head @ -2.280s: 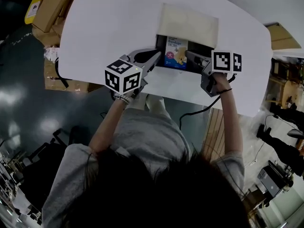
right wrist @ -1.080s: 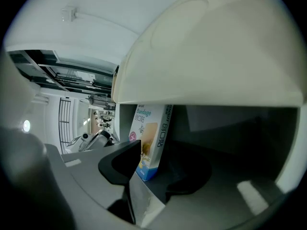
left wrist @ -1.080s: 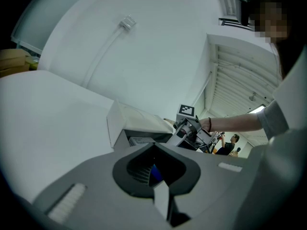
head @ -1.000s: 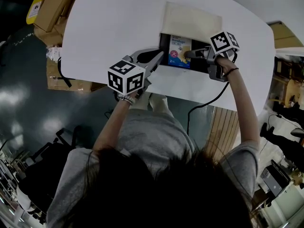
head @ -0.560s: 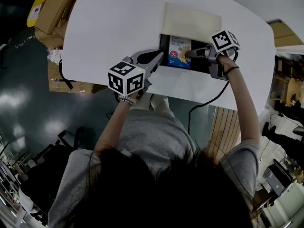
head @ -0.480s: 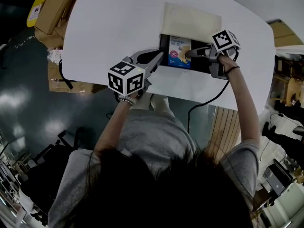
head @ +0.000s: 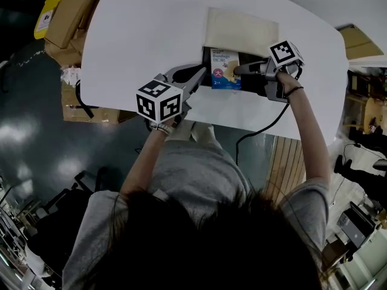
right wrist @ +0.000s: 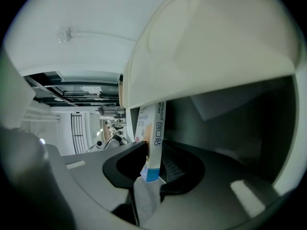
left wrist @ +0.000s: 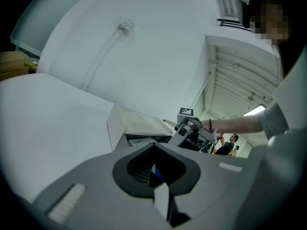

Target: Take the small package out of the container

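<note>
Package (head: 225,68) risen, tilted in container (head: 251,56) since half-second back; right tongs (head: 237,69) on it, left tongs (head: 204,72) at container wall.
Left gripper view: tongs part spread, empty.
Right gripper view: tongs closing, pinching package edge under lid (right wrist: 206,47).
Lift begun; package not yet clear.
</note>
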Demonstrator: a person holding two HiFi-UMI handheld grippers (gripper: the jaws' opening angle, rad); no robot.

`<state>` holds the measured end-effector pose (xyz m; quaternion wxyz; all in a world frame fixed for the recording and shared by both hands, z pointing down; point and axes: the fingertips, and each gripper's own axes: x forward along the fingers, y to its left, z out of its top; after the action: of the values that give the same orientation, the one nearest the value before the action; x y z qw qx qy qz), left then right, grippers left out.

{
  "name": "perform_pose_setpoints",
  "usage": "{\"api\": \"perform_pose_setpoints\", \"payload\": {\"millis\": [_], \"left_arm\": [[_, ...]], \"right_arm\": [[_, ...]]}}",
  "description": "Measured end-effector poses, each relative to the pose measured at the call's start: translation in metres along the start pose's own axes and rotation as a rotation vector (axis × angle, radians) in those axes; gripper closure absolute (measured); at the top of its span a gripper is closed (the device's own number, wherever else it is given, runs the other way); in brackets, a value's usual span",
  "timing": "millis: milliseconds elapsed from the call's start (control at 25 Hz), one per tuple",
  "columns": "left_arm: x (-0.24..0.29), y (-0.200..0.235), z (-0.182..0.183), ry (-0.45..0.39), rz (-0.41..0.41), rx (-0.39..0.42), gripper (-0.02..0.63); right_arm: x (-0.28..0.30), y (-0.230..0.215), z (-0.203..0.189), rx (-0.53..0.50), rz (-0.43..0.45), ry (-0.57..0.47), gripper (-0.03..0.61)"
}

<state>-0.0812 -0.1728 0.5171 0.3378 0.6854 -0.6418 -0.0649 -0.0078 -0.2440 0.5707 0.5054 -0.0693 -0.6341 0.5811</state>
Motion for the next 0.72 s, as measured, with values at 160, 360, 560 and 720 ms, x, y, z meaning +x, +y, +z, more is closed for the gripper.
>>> {"api": "perform_pose_setpoints", "payload": {"millis": [160, 360, 560, 720], "left_arm": [[0.000, -0.003, 0.003, -0.002, -0.006, 0.006, 0.618], [-0.002, -0.001, 0.005, -0.003, -0.013, 0.012, 0.617], [-0.005, -0.003, 0.007, -0.009, -0.018, 0.019, 0.618], [-0.007, -0.006, 0.011, -0.015, -0.021, 0.031, 0.618]], "right_arm": [[-0.002, 0.003, -0.004, 0.000, 0.016, -0.008, 0.463], [-0.001, 0.008, -0.008, -0.007, 0.039, -0.026, 0.463], [-0.002, 0.011, -0.016, -0.019, 0.059, -0.052, 0.463], [-0.006, 0.017, -0.018, -0.043, 0.083, -0.094, 0.463]]}}
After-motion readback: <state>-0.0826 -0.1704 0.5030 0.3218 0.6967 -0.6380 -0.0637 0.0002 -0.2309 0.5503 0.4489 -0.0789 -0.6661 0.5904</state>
